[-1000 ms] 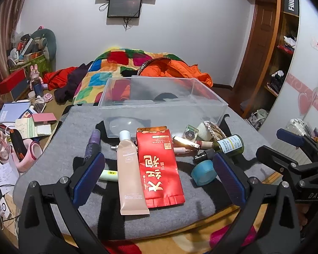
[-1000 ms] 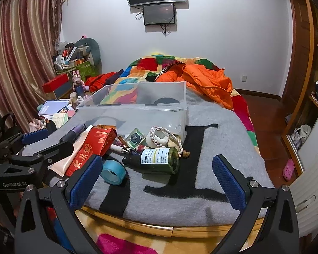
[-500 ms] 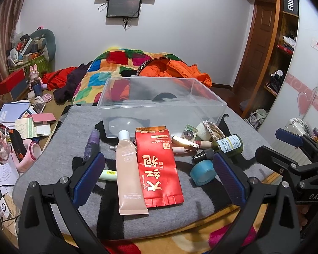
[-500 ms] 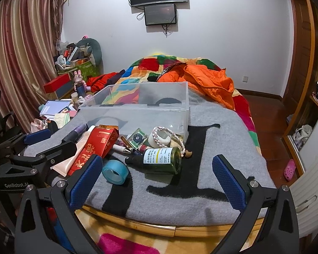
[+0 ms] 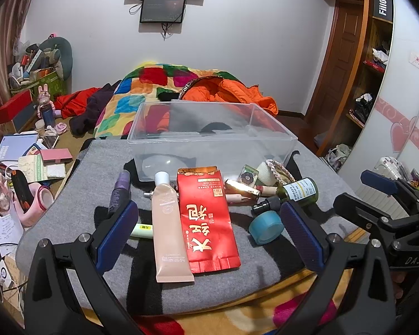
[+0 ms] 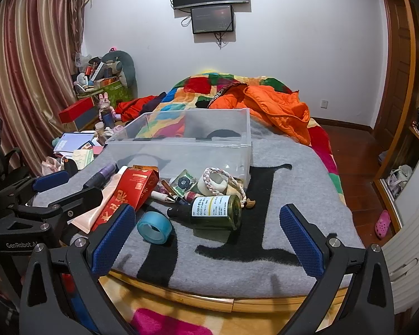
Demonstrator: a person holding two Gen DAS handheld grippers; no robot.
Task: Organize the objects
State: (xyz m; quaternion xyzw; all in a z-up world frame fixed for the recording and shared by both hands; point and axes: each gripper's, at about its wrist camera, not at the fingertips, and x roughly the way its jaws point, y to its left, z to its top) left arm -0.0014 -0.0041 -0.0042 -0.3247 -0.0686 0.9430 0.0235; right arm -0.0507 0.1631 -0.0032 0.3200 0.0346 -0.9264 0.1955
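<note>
Both grippers have crept a little closer to the bed in the last second. The left gripper has its jaws spread wide over the red packet and pink tube. The right gripper is spread wide too, near the green bottle and blue tape. The clear box sits empty behind. Nothing is picked up yet, so the tidying is just starting.

A red packet with gold lettering, a pale pink tube with a white cap, a light blue tape roll and a dark green bottle with a white label lie on a grey blanket patterned with black shapes, before a clear plastic bin.
</note>
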